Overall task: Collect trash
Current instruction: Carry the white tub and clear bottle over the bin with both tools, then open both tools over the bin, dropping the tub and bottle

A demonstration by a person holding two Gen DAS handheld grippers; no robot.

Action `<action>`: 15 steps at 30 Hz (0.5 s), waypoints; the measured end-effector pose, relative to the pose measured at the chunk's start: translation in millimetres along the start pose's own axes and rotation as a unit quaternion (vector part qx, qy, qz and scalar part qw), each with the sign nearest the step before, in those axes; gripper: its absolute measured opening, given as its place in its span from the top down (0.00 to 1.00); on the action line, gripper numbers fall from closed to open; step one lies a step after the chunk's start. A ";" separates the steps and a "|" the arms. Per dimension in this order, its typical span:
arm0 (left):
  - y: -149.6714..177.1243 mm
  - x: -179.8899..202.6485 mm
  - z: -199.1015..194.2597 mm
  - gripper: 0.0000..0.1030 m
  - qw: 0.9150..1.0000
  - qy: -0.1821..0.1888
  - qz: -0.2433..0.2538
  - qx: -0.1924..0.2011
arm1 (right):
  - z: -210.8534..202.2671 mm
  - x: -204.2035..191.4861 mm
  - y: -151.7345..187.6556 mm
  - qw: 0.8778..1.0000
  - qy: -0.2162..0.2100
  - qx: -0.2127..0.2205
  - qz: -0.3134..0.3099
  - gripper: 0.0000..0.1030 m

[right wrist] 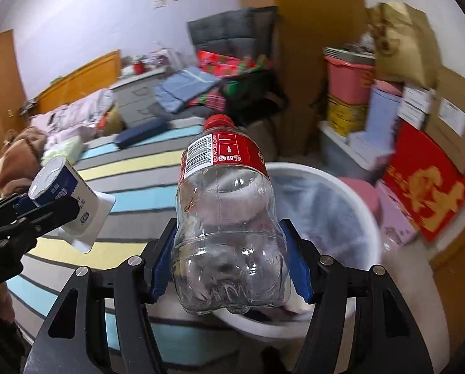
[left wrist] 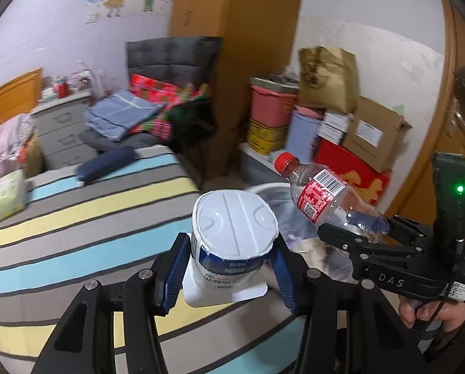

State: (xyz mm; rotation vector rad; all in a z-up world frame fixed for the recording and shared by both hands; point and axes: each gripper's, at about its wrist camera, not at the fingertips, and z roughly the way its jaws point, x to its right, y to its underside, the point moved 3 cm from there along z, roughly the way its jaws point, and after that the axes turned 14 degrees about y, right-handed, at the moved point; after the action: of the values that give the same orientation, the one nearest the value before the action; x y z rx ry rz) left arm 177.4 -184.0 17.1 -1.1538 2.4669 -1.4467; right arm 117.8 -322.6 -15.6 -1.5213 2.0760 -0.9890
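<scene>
Right wrist view: right tongs (right wrist: 229, 261) clamp an empty bottle (right wrist: 226, 218), left tongs (left wrist: 229, 268) clamp a yogurt cup (left wrist: 232, 237); dropping both into the bin (right wrist: 351, 205) remains.

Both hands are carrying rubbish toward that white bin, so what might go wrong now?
The empty plastic bottle is gripped only near its base, so it might slip or crumple. The yogurt cup sits tilted in the left gripper, over the striped bed rather than the bin, and could drip.
</scene>
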 end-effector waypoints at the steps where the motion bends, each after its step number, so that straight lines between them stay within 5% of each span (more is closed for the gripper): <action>1: -0.4 5.3 6.6 0.49 1.000 0.005 0.003 -0.004 | 0.8 6.5 2.1 1.000 0.007 -0.003 0.002 0.37; 15: -15.5 44.2 100.8 0.49 0.997 0.050 0.017 -0.058 | 32.0 52.9 16.7 0.998 0.041 -0.042 0.024 0.38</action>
State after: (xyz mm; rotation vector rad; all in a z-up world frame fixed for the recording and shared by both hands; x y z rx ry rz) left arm 194.6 -289.4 -13.8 -1.0768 2.6571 -1.4025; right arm 109.9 -379.3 -44.3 -1.4866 2.2269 -0.9719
